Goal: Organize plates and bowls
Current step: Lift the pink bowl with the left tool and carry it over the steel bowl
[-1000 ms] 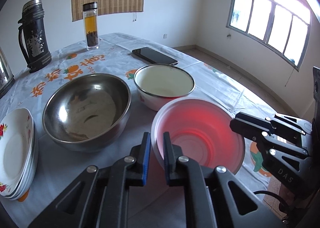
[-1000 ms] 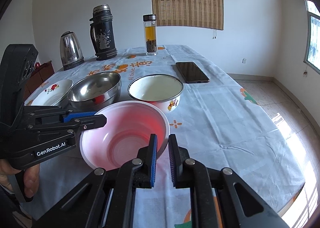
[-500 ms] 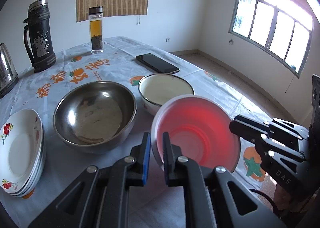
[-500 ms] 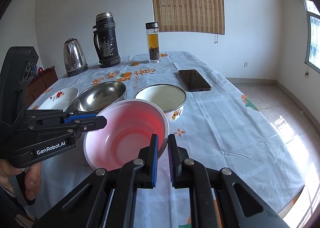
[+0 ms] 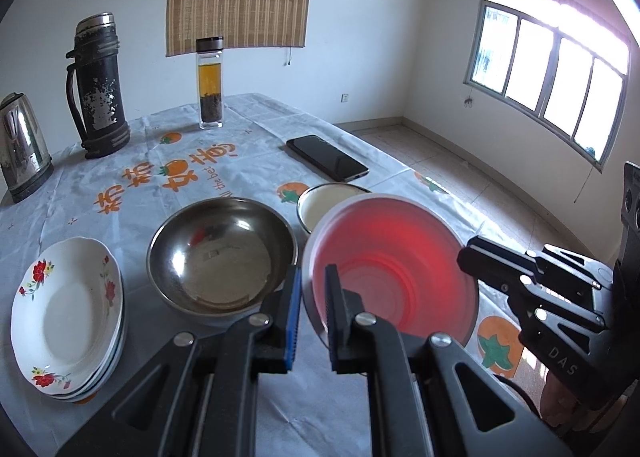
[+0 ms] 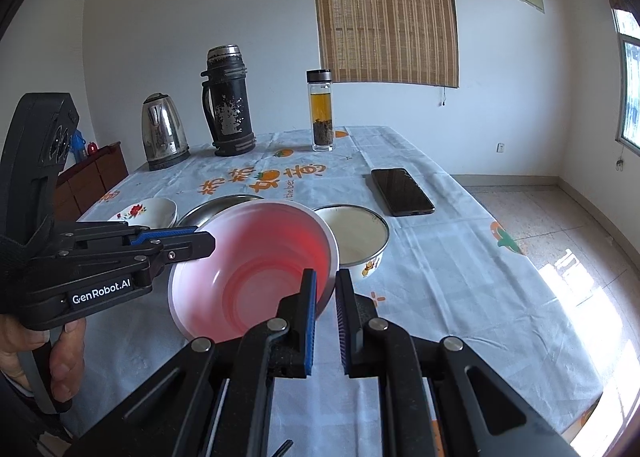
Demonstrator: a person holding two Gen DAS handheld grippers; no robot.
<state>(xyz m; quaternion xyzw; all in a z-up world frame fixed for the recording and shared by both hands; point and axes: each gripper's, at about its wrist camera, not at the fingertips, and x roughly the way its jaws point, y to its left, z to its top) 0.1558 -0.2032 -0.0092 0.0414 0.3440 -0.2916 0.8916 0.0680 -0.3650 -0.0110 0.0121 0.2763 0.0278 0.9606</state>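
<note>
The left gripper (image 5: 310, 289) and right gripper (image 6: 326, 293) each pinch the rim of the pink bowl (image 5: 394, 269) — it hangs tilted above the table (image 5: 248, 161). Beyond lie a steel bowl (image 5: 222, 253), an enamel bowl (image 6: 356, 231) and stacked plates (image 5: 66, 317) — then a phone (image 5: 328, 157).

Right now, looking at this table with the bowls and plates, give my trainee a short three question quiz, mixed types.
1. True or false: both grippers grip the pink plastic bowl by its rim.
2. Which sits nearest the stack of floral plates? A) smartphone B) steel bowl C) tea bottle
3. Fill in: the enamel bowl is partly hidden in the left wrist view by the ____ bowl.

Key: 1 true; 2 B, the steel bowl; 3 pink.
</note>
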